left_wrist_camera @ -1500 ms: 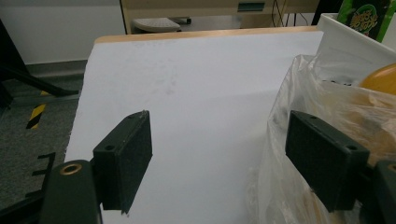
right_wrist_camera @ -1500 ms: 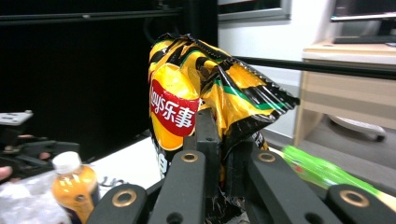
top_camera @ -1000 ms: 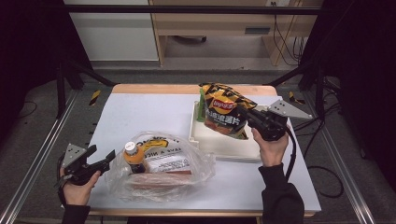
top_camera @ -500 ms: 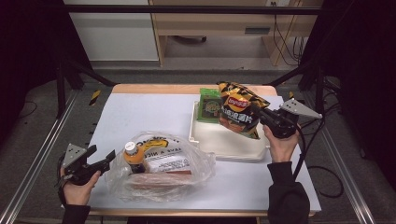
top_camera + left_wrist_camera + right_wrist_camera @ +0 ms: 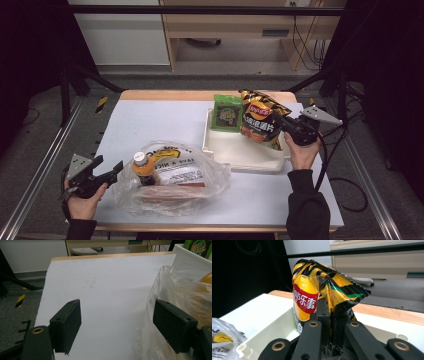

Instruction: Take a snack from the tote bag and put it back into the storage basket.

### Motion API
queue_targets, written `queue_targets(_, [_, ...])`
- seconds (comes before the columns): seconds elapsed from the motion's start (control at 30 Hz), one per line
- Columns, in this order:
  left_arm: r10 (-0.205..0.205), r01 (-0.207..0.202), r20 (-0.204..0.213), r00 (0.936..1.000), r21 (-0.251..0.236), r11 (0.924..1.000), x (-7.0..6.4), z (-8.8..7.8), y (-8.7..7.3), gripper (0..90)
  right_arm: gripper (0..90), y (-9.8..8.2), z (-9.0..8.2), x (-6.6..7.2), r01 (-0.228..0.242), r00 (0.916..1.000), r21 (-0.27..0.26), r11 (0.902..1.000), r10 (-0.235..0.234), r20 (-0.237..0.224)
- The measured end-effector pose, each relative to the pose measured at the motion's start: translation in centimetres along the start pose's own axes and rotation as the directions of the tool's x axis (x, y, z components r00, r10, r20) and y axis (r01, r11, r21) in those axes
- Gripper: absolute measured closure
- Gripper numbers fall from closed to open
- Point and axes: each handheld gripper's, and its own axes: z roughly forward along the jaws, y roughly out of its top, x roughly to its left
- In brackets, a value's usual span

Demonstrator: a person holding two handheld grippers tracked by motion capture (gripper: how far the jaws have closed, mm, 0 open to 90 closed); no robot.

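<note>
One green box (image 5: pixel 227 113) beside chip bag (image 5: pixel 260 120); touching, perhaps.

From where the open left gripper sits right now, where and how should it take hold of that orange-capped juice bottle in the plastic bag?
Grip the bottle at its neck just under the white cap, coming from the left gripper side through the plastic bag opening. It seems to stand upright with the cap poking clear of the film, so the neck looks like the narrowest, least wrapped part.
</note>
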Motion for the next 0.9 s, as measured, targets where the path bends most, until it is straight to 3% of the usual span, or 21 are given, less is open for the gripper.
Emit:
queue_targets(0.57, [0.002, -0.002, -0.004, 1.0, 0.008, 1.0, 0.1, 0.1, -0.1, 22.1, 86.7, -1.0, 2.0, -1.8, -0.045, 0.9983, 0.07, 0.9965, 0.042, 0.041])
queue_targets(0.73, [0.003, -0.003, -0.007, 1.0, 0.011, 0.9999, 0.1, 0.2, -0.2, 22.1, 86.2, -1.2, 2.4, -2.4, -0.064, 0.9968, 0.065, 0.9958, 0.061, 0.051])
queue_targets(0.9, [0.008, -0.008, -0.006, 0.9999, 0.018, 0.9998, 0.1, 0.4, -0.2, 22.1, 83.2, -1.4, 3.0, -2.5, -0.039, 0.9947, 0.07, 0.9968, 0.032, 0.098])
